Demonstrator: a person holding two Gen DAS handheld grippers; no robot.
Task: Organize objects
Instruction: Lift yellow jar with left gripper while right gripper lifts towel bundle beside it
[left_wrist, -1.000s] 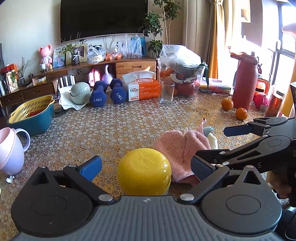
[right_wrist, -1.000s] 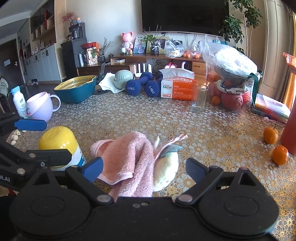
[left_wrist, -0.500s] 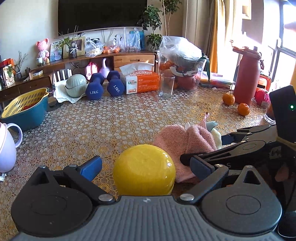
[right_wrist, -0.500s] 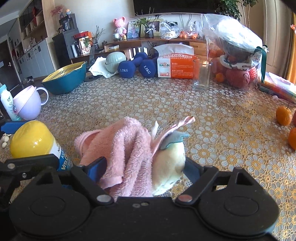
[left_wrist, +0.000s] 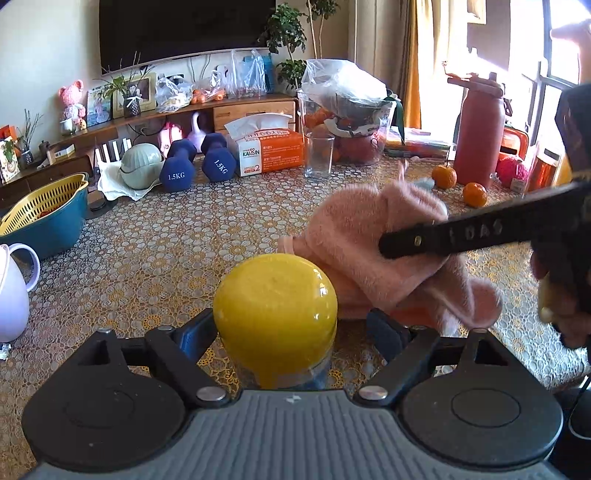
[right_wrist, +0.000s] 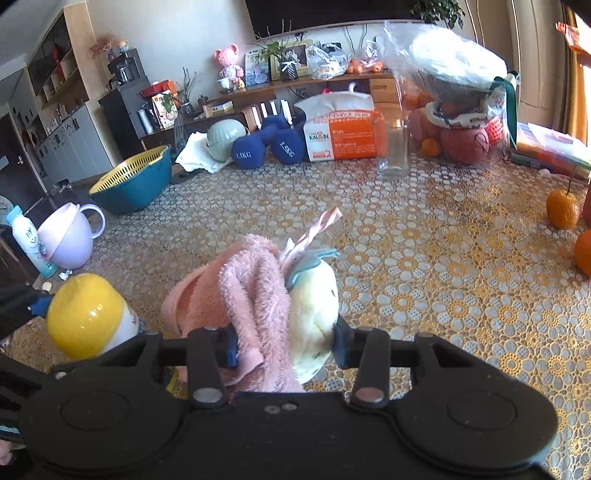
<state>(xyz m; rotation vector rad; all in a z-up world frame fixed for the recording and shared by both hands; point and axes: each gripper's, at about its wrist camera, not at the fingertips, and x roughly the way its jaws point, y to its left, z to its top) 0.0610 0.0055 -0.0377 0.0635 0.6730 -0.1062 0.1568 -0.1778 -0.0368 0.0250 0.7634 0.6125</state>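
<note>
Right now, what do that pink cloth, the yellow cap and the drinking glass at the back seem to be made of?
Pink cloth: soft fleece or terry, judging by its fuzzy matte pile and limp folds. Yellow cap: probably hard plastic, smooth and glossy with bright highlights. Drinking glass: clear glass, possibly clear plastic, since the things behind it show through.
</note>
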